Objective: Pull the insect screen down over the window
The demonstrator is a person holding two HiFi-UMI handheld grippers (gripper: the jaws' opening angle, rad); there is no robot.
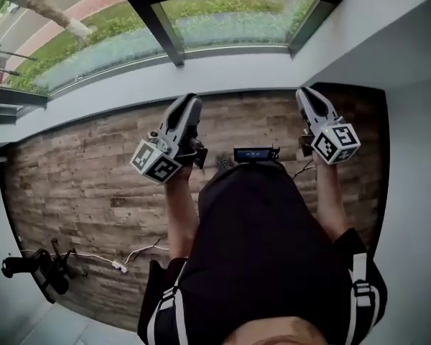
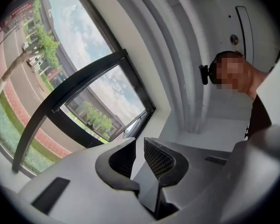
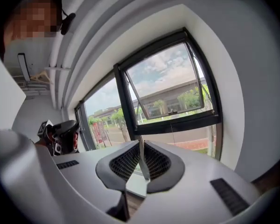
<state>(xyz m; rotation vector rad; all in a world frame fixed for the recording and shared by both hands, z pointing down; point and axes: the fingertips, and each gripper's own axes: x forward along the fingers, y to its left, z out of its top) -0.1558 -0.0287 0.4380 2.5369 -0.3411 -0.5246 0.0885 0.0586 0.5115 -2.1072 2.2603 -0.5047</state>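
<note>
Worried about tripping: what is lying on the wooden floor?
On the wooden floor, to the person's left, lie a black device and a white cable. The floor beneath the person's torso is hidden.

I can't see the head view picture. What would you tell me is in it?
Seen from above, a person in a black top holds the left gripper and the right gripper up toward a window. Below is a plank-patterned floor; outside are grass and a tree.
</note>
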